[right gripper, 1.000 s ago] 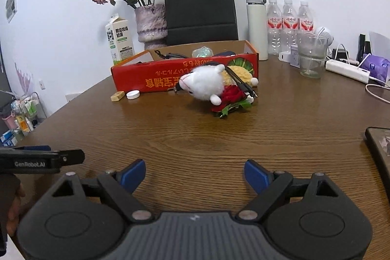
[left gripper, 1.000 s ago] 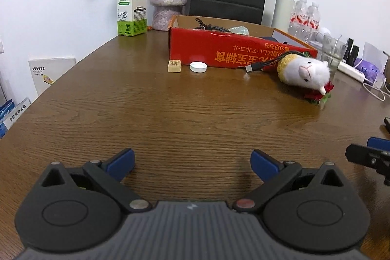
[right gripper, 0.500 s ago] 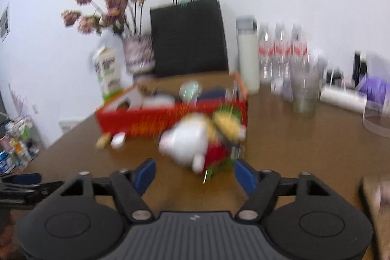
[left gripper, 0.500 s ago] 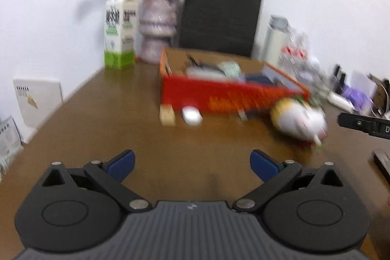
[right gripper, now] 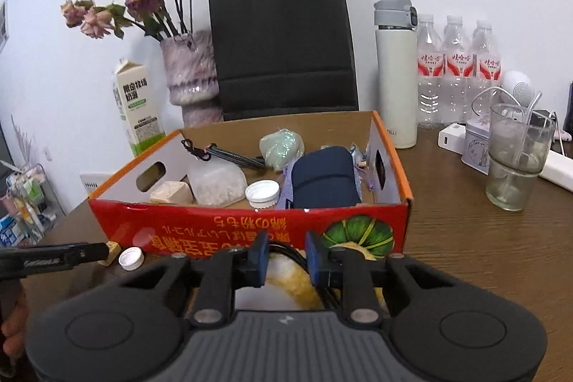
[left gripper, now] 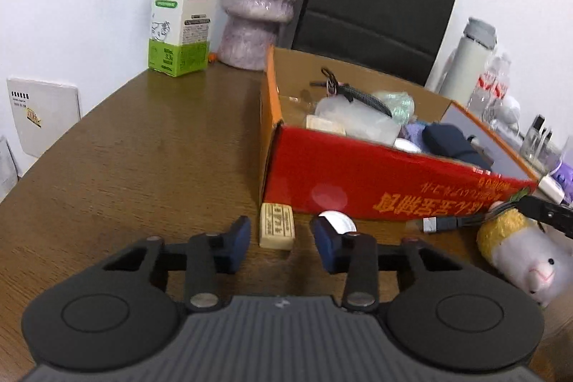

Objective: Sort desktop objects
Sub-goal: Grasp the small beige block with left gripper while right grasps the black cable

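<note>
A small beige block (left gripper: 276, 231) lies on the brown table just in front of the red cardboard box (left gripper: 358, 178). My left gripper (left gripper: 283, 244) straddles the block; its jaws are closing, with a gap still on each side. A white cap (left gripper: 338, 220) sits behind its right finger. My right gripper (right gripper: 287, 260) hangs over the white and yellow plush toy (right gripper: 286, 285). Its jaws are closing with the black cable (right gripper: 288, 251) between them, and I see no firm pinch. The box (right gripper: 250, 224) holds several items.
Behind the box stand a milk carton (left gripper: 182, 6), a vase (left gripper: 259, 2), a black paper bag (right gripper: 283, 38), a white flask (right gripper: 395, 74) and water bottles (right gripper: 458, 70). A glass (right gripper: 515, 156) and a power strip are at the right.
Both grippers have moved forward to the box and narrowed from wide open. The left now straddles the beige block; the right is over the plush with the cable between its pads.
</note>
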`<state>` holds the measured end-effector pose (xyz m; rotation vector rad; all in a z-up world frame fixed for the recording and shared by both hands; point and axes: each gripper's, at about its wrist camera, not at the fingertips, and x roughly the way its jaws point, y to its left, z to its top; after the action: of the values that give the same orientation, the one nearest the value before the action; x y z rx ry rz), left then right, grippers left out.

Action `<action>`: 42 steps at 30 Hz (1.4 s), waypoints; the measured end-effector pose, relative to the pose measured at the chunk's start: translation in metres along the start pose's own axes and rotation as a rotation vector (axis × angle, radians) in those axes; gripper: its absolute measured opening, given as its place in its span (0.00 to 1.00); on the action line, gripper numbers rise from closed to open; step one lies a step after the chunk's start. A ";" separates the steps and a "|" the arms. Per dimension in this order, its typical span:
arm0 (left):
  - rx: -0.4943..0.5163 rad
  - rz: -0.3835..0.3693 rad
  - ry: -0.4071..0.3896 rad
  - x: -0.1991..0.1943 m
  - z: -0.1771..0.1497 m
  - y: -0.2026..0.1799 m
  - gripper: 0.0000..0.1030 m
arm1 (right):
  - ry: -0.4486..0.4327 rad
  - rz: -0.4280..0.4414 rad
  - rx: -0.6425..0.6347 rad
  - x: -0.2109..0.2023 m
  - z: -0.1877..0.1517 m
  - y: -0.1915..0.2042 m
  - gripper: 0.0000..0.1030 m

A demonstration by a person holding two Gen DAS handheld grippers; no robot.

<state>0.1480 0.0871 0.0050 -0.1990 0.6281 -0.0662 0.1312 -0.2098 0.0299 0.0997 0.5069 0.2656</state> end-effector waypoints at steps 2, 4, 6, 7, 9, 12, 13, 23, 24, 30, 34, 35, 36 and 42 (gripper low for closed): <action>0.010 -0.016 -0.002 -0.001 -0.001 -0.002 0.35 | -0.022 0.008 -0.013 -0.006 -0.007 0.004 0.11; 0.026 0.006 0.010 0.000 -0.002 -0.003 0.23 | -0.038 0.027 -0.012 -0.013 -0.016 0.008 0.08; 0.042 0.017 0.011 -0.002 -0.005 -0.003 0.22 | -0.057 0.030 -0.033 -0.022 -0.022 0.014 0.04; 0.045 0.016 0.009 -0.004 -0.006 -0.002 0.22 | -0.068 0.025 -0.038 -0.027 -0.024 0.017 0.04; 0.050 0.028 -0.001 -0.008 -0.009 -0.002 0.22 | -0.101 0.029 -0.027 -0.039 -0.030 0.022 0.04; 0.030 0.037 -0.020 -0.015 -0.011 0.001 0.22 | -0.137 0.054 0.005 -0.054 -0.033 0.024 0.04; 0.020 0.031 -0.029 -0.018 -0.012 0.003 0.22 | -0.148 0.059 0.011 -0.059 -0.034 0.025 0.04; -0.095 -0.027 -0.064 -0.091 -0.047 -0.005 0.21 | -0.255 0.083 0.078 -0.127 -0.034 0.033 0.03; -0.099 -0.052 -0.048 -0.098 -0.052 -0.007 0.22 | -0.259 0.080 0.081 -0.135 -0.035 0.034 0.03; -0.055 -0.077 -0.014 -0.142 -0.080 -0.026 0.22 | -0.263 0.062 0.078 -0.173 -0.051 0.038 0.03; 0.004 -0.099 -0.009 -0.177 -0.104 -0.045 0.22 | -0.260 0.055 0.083 -0.196 -0.069 0.037 0.04; 0.013 -0.092 -0.007 -0.183 -0.109 -0.048 0.22 | -0.250 0.051 0.086 -0.200 -0.074 0.037 0.04; 0.033 -0.076 -0.008 -0.190 -0.115 -0.052 0.22 | -0.239 0.050 0.089 -0.205 -0.079 0.038 0.04; 0.142 0.017 -0.092 -0.220 -0.131 -0.074 0.22 | -0.183 0.016 0.067 -0.224 -0.111 0.053 0.03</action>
<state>-0.1069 0.0198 0.0437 -0.0591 0.5306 -0.0849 -0.1233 -0.2174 0.0461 0.1918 0.3331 0.2524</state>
